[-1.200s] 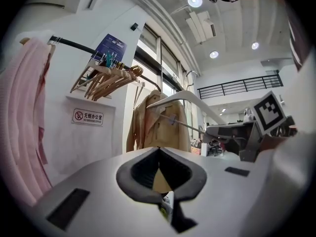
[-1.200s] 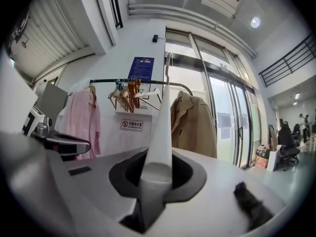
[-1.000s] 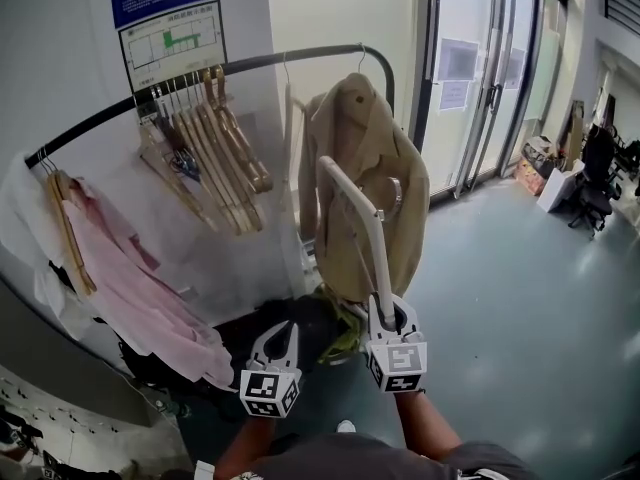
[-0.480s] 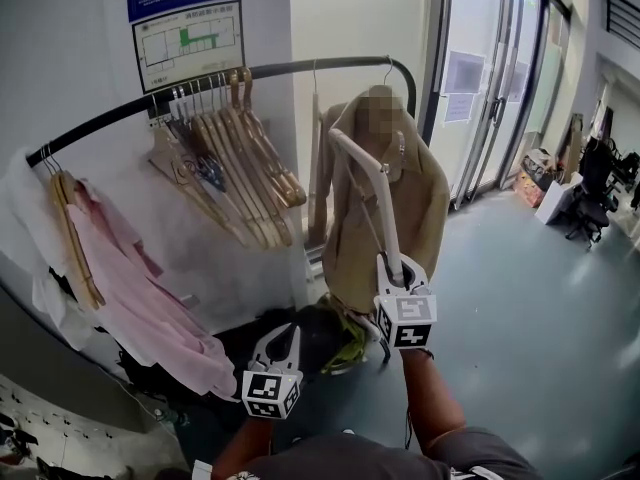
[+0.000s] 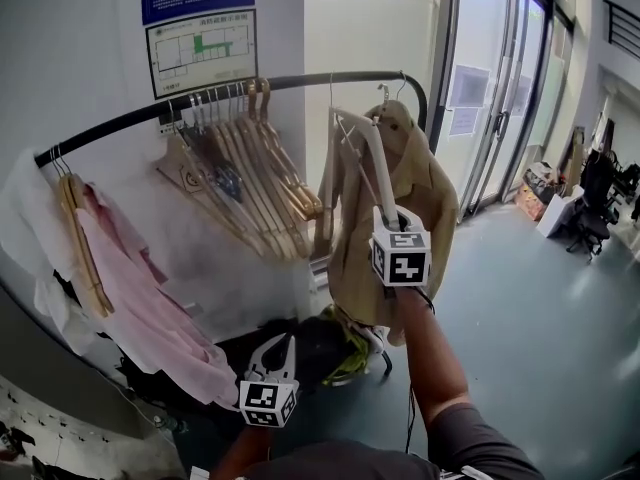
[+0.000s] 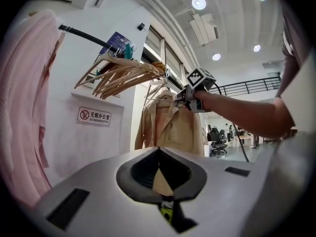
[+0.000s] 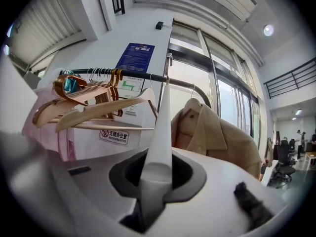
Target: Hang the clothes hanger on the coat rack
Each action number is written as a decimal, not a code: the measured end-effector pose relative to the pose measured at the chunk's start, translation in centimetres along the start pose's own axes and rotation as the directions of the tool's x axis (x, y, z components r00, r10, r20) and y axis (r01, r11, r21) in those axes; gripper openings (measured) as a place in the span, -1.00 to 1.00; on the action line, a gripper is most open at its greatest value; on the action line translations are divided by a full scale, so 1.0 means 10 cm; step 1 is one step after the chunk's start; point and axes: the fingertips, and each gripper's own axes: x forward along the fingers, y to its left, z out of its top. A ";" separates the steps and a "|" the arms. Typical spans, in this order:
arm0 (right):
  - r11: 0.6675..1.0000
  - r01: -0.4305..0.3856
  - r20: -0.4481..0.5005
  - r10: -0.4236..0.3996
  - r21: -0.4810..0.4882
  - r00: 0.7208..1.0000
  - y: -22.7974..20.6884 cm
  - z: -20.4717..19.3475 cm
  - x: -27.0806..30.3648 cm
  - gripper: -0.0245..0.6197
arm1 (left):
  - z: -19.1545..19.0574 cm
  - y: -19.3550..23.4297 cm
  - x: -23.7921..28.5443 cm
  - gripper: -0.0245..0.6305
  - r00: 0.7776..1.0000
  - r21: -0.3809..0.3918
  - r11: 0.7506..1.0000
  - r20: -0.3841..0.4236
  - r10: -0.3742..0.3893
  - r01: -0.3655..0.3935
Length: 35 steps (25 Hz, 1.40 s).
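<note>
A person stands at a coat rack (image 5: 300, 80), a dark metal rail curving along a white wall, with a gripper in each hand. The right gripper (image 5: 388, 213) is raised at arm's length toward the rail. Its jaws are closed partway onto the white clothes hanger (image 5: 362, 158), pinching one end of the hanger's arm between the dark pads. The rest of the hanger slants up and away from the jaws. In the right gripper view, the hanger's thin metal hook reaches the height of the rail, but it is unclear whether it sits over the rail. The hanger is just beside a beige coat (image 5: 415, 203) hanging at the rail's right end. A bunch of bare wooden hangers (image 5: 250, 173) hangs to its left. Further left, a pink garment (image 5: 140, 288) hangs on the same rail. The left gripper (image 5: 280, 346) is held low, well apart from the rack. Its jaw tips meet with nothing between them.
</note>
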 end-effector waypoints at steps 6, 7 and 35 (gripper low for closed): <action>1.000 0.011 -0.029 -0.011 -0.011 1.000 -0.15 0.30 0.39 -0.74 | -0.01 0.06 -0.07 -0.90 1.000 -0.005 1.000 0.000 0.016 -0.016; 1.000 0.012 -0.035 -0.012 -0.011 0.999 -0.16 0.34 0.43 -0.74 | -0.01 0.08 -0.08 -0.90 1.000 -0.005 1.000 0.000 0.019 -0.019; 0.998 -0.049 -0.063 0.046 -0.047 0.997 -0.01 0.19 0.78 -0.61 | 0.05 -0.03 0.00 -0.90 1.000 0.038 0.999 0.012 -0.020 0.020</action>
